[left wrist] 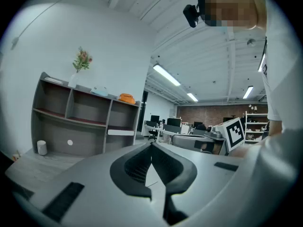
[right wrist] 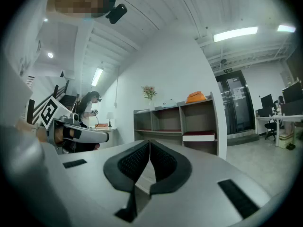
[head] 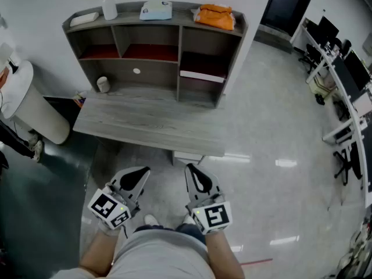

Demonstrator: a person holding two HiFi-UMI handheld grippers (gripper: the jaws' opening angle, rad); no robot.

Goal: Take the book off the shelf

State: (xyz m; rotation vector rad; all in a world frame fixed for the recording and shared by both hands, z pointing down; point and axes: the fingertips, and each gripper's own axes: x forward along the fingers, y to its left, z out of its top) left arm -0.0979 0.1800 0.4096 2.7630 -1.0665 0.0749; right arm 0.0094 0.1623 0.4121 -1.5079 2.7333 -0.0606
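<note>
The book, dark red with white page edges, lies flat on the middle board of the right-hand compartment of the grey shelf unit. It also shows as a pale slab, the book in the left gripper view and the book in the right gripper view. My left gripper and right gripper hang side by side over the floor, in front of the desk and well short of the shelf. Both have their jaws pressed together with nothing between them, as the left gripper and right gripper show close up.
On top of the shelf stand a vase with flowers, a light blue packet and an orange bag. A white cup sits on the desk's left. A white cylinder stands at left; office desks and chairs at right.
</note>
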